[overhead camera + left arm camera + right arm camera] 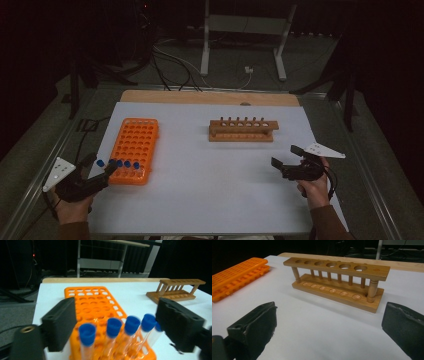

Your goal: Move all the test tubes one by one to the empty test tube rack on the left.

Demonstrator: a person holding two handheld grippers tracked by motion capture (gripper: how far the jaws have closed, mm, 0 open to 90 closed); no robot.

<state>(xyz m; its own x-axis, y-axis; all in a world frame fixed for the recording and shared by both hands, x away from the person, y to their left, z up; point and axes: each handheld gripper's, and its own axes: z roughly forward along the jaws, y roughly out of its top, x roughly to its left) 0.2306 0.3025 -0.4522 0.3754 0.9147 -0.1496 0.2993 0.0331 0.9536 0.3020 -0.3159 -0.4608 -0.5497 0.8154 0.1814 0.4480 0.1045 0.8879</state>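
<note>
Standing blue-capped clear tubes (pixel 113 336), orange rack (pixel 90 300)

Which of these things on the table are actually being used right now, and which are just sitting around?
In use:
- blue-capped tubes, standing in a row
- orange rack holding them
- left gripper, jaws open around the tubes, not pressing
- wooden rack, empty, faced by the open right gripper

Lying about:
- cables on the floor
- metal stand behind the table
</note>
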